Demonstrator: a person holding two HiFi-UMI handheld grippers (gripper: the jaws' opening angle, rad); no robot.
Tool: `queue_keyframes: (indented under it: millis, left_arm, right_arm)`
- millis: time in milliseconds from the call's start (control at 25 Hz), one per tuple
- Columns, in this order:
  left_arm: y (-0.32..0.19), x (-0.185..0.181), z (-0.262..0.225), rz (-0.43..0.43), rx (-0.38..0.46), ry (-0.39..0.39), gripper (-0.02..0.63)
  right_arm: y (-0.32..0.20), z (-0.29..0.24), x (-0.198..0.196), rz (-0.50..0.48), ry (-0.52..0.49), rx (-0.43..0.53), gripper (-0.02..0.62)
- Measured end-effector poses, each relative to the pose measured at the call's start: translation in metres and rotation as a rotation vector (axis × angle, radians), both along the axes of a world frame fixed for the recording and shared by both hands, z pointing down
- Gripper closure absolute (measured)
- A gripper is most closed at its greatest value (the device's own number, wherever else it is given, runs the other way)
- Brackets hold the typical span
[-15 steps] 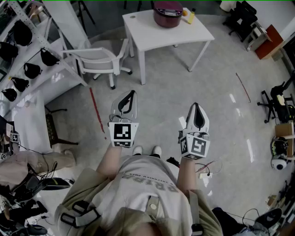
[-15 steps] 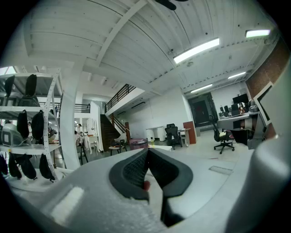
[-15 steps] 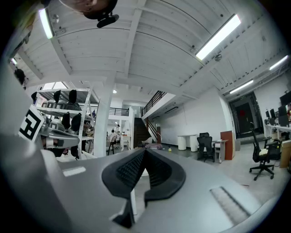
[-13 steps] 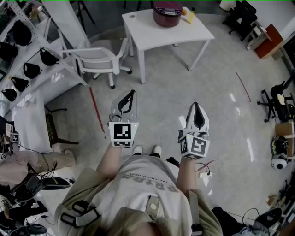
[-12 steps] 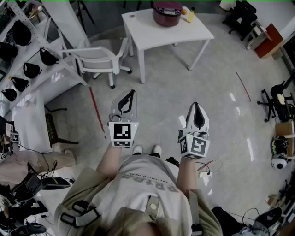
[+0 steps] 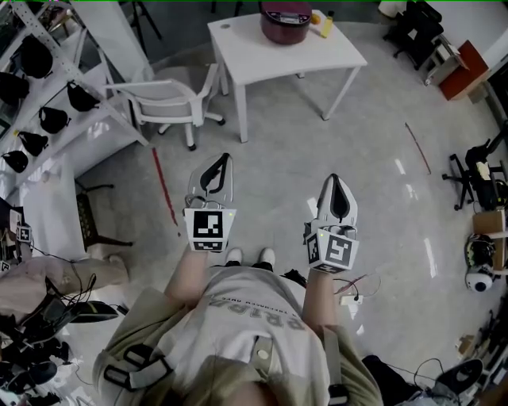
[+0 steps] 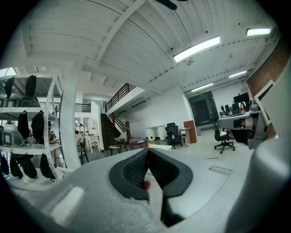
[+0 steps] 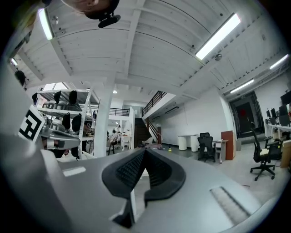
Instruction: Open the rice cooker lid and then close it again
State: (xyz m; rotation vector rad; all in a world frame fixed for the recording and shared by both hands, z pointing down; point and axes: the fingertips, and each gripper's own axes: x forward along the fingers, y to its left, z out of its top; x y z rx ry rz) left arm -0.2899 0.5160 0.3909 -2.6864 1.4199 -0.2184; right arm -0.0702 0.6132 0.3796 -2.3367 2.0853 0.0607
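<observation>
A dark red rice cooker (image 6: 286, 21) with its lid down stands on a white table (image 6: 302, 57) at the top of the head view, far from both grippers. My left gripper (image 6: 227, 157) is held level over the floor, its jaws shut on nothing. My right gripper (image 6: 336, 178) is beside it, also shut and empty. In the left gripper view the rice cooker (image 7: 138, 144) shows small, straight beyond the closed left gripper (image 7: 147, 150). The right gripper view has the rice cooker (image 8: 153, 146) just past the shut right gripper (image 8: 143, 150).
A white chair (image 6: 171, 102) stands left of the table. A yellow bottle (image 6: 326, 25) sits next to the cooker. Shelves with dark headgear (image 6: 48, 87) line the left. Cables and gear (image 6: 484, 238) crowd the right edge. Red tape (image 6: 163, 190) lies on the grey floor.
The whole scene has slid slightly in the head view, with the table a little nearer the top edge. Both grippers keep their pose, shut.
</observation>
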Motion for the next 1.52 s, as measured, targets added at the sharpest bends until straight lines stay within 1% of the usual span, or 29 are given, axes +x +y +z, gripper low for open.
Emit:
queue_keyframes:
  millis: [120,240,280,320,360,400,440,680,960,1120,1320,1520]
  left_arm:
    - [-0.001,0.005,-0.002,-0.010,0.002,0.010,0.595]
    - [-0.004,0.009,-0.007,-0.044,0.018,0.030,0.595]
    - [-0.005,0.011,-0.008,-0.056,0.021,0.035,0.588]
    - [-0.006,0.014,-0.008,-0.061,0.019,0.037,0.475]
    - [-0.007,0.018,-0.008,-0.060,0.012,0.037,0.359]
    - [-0.007,0.022,-0.008,-0.058,0.005,0.037,0.331]
    - [-0.007,0.025,-0.008,-0.059,0.002,0.039,0.327]
    - [-0.003,0.040,-0.007,-0.087,-0.002,0.027,0.327]
    - [0.003,0.047,-0.001,-0.141,-0.009,0.004,0.328]
    - [0.003,0.041,-0.001,-0.165,-0.010,-0.005,0.331]
    - [-0.007,0.024,0.019,-0.191,-0.063,-0.020,0.331]
    - [-0.032,0.024,0.030,-0.170,-0.075,-0.027,0.331]
  right_arm:
    - [0.000,-0.001,0.005,-0.019,-0.026,0.012,0.597]
    - [0.001,-0.004,0.018,-0.029,-0.105,0.054,0.594]
    - [0.000,-0.004,0.023,-0.034,-0.127,0.059,0.556]
    - [0.000,-0.004,0.027,-0.042,-0.145,0.061,0.419]
    - [-0.001,-0.003,0.032,-0.044,-0.159,0.063,0.339]
    - [-0.001,-0.003,0.038,-0.042,-0.167,0.065,0.332]
    - [-0.001,-0.002,0.043,-0.037,-0.168,0.065,0.320]
    - [-0.002,0.001,0.064,-0.052,-0.174,0.056,0.319]
    - [-0.004,0.006,0.082,-0.080,-0.176,0.045,0.319]
    - [-0.005,0.008,0.090,-0.076,-0.176,0.040,0.319]
    - [-0.013,0.019,0.090,-0.076,-0.191,0.015,0.319]
    - [-0.029,0.035,0.095,-0.030,-0.210,-0.008,0.319]
